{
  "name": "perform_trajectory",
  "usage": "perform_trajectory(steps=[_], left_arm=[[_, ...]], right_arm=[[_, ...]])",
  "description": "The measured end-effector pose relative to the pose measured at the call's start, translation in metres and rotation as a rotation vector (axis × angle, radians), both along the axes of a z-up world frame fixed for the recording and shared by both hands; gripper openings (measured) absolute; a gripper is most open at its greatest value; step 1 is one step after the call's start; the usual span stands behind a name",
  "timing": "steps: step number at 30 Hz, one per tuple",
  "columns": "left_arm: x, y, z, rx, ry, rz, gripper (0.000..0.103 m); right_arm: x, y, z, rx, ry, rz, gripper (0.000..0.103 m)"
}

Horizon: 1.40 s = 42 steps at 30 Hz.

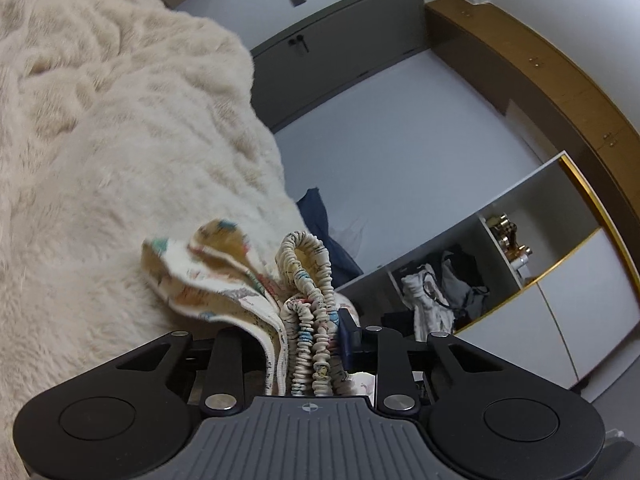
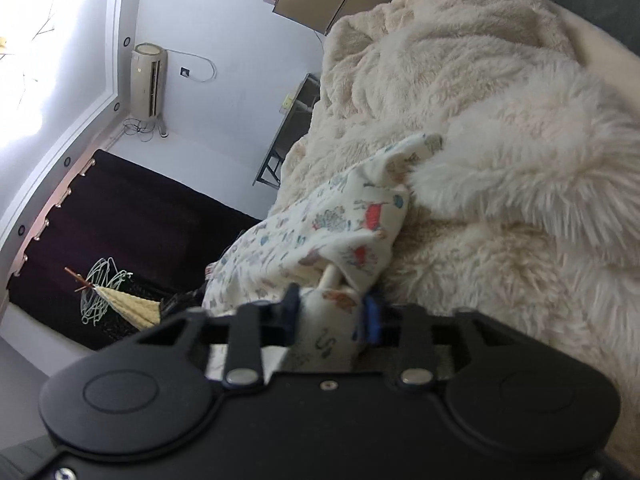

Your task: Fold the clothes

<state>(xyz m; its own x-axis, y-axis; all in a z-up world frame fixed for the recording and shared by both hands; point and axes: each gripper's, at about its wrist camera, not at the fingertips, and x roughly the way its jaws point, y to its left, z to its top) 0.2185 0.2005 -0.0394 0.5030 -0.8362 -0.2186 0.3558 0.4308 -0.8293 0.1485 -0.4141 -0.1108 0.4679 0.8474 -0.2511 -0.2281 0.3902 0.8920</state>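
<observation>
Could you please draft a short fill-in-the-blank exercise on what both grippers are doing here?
1. The left gripper is shut on the garment's gathered ____ waistband.
2. The right gripper is shut on the ____ garment.
3. The garment lies on a fluffy ____ blanket.

Missing words: elastic; printed; cream

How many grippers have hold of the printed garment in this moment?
2. The left gripper pinches the printed garment at its bunched elastic waistband; the right gripper clamps a plain fold of it, over the fluffy cream blanket. Much of the garment is out of view.
</observation>
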Motion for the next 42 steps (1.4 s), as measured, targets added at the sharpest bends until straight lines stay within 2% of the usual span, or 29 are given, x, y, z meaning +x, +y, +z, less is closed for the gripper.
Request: perform_trajectory(steps=[4, 7, 13, 15, 19, 23, 25, 26, 27, 28, 30, 31, 33, 35, 37, 39, 40, 42], left_arm=[[-0.010, 0.011, 0.020, -0.003, -0.042, 0.008, 0.023], [-0.017, 0.024, 0.038, -0.010, -0.078, 0.017, 0.022], [-0.020, 0.074, 0.095, -0.029, -0.117, 0.085, 0.022], [-0.018, 0.095, 0.120, -0.043, -0.129, 0.110, 0.022], [-0.019, 0.127, 0.174, -0.066, -0.173, 0.151, 0.022], [-0.032, 0.134, 0.214, -0.090, -0.267, 0.150, 0.022], [-0.030, 0.136, 0.208, -0.095, -0.262, 0.147, 0.023], [-0.023, 0.135, 0.192, -0.037, -0.232, 0.159, 0.023], [-0.011, 0.131, 0.166, 0.055, -0.177, 0.172, 0.023], [0.003, 0.127, 0.132, 0.129, -0.100, 0.178, 0.025], [0.019, 0.122, 0.087, 0.228, 0.001, 0.186, 0.026], [0.028, 0.119, 0.049, 0.318, 0.095, 0.197, 0.026], [0.032, 0.116, 0.009, 0.447, 0.222, 0.221, 0.030], [0.018, 0.115, 0.007, 0.529, 0.197, 0.249, 0.033], [-0.004, 0.110, 0.036, 0.621, 0.107, 0.308, 0.047], [-0.029, 0.100, 0.070, 0.696, -0.017, 0.353, 0.075], [-0.038, 0.093, 0.084, 0.738, -0.071, 0.372, 0.079], [-0.060, 0.071, 0.119, 0.841, -0.181, 0.410, 0.080]], right_arm=[[0.001, 0.010, 0.037, 0.026, -0.065, -0.011, 0.016], [0.002, 0.028, 0.073, 0.010, -0.125, 0.006, 0.015], [0.010, 0.066, 0.146, 0.005, -0.234, 0.055, 0.015], [0.011, 0.076, 0.163, 0.013, -0.256, 0.065, 0.015], [-0.002, 0.103, 0.219, 0.032, -0.369, 0.099, 0.015], [-0.018, 0.109, 0.232, -0.005, -0.444, 0.068, 0.015], [-0.027, 0.112, 0.237, -0.026, -0.480, 0.050, 0.015], [-0.027, 0.115, 0.227, -0.082, -0.473, 0.045, 0.015], [-0.026, 0.119, 0.212, -0.159, -0.456, 0.044, 0.016], [-0.023, 0.124, 0.191, -0.234, -0.415, 0.055, 0.017], [-0.015, 0.135, 0.144, -0.380, -0.310, 0.091, 0.018], [-0.014, 0.136, 0.129, -0.421, -0.278, 0.101, 0.019], [-0.014, 0.133, 0.108, -0.473, -0.235, 0.116, 0.023], [-0.019, 0.117, 0.110, -0.450, -0.243, 0.079, 0.028], [-0.024, 0.098, 0.125, -0.393, -0.257, 0.035, 0.045], [-0.029, 0.083, 0.138, -0.328, -0.267, 0.010, 0.055], [-0.031, 0.080, 0.140, -0.308, -0.268, 0.013, 0.059], [-0.034, 0.073, 0.142, -0.280, -0.272, 0.019, 0.060]])
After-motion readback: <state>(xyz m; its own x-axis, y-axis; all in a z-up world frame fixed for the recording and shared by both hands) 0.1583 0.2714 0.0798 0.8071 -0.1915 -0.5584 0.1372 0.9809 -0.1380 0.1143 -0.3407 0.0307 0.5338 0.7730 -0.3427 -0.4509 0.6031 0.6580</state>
